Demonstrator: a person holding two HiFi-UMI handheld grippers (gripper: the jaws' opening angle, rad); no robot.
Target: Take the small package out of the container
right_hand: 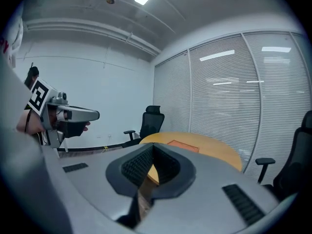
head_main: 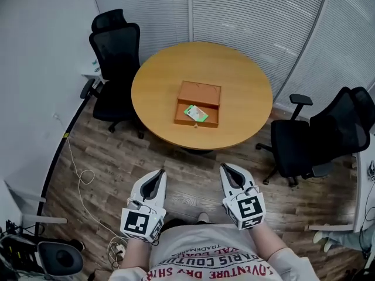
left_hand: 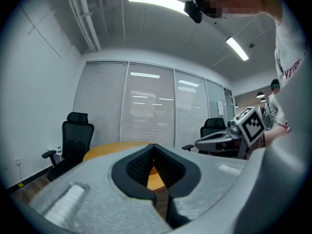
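Observation:
A shallow orange-brown wooden container lies in the middle of a round wooden table, its drawer pulled out toward me. In the drawer lies a small green and white package. My left gripper and right gripper are held side by side close to my body, over the floor and short of the table, both pointing at it. Each has its jaws together with nothing between them. The right gripper view shows the container as a flat orange patch on the table beyond its shut tips.
One black office chair stands at the table's left, another at its right. A white cable loops over the wooden floor on the left. Window blinds close off the far side of the room.

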